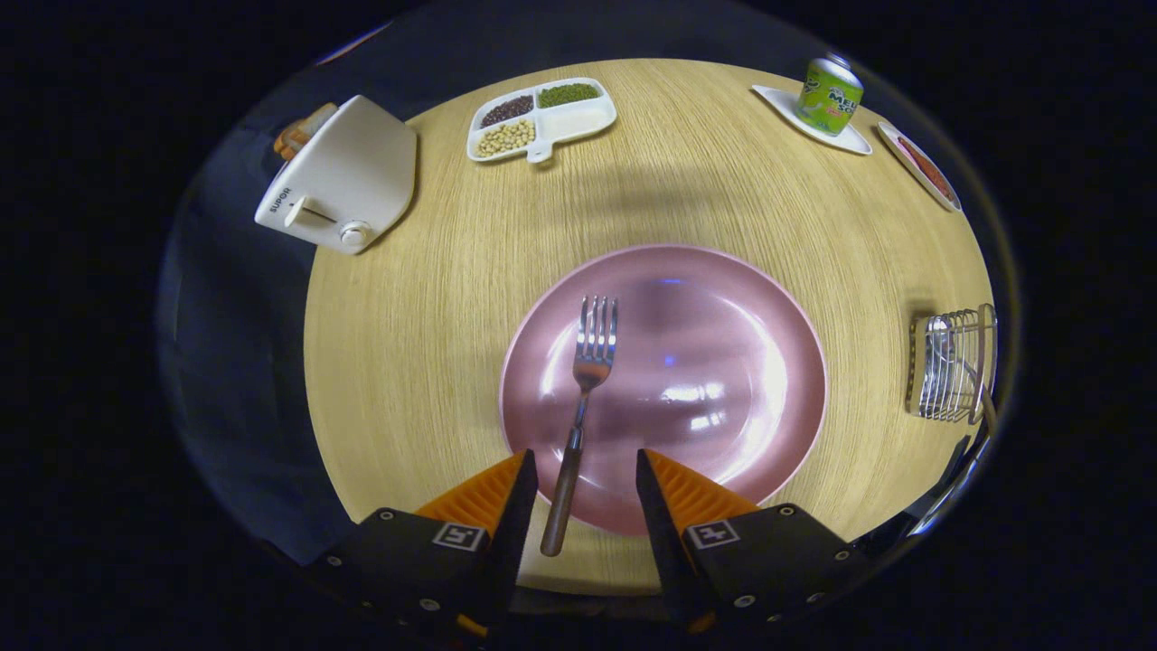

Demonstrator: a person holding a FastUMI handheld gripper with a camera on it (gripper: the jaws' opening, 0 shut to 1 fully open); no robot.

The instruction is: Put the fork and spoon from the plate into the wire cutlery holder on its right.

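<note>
Now the fork (586, 389) lies on the plate (723, 298), tines away, handle over the near rim between the fingers. Gripper (586, 475) is wide open, touching nothing. Best drop straight down, pinch the handle, not the tines. Holder (954, 364) stands well right of the plate. Spoon: can't tell where.

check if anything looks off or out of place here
No spoon on the plate: just the fork, its handle sticking out over the near rim between the open gripper fingers. The holder lies tipped on its side. Nothing spilled or broken.
</note>
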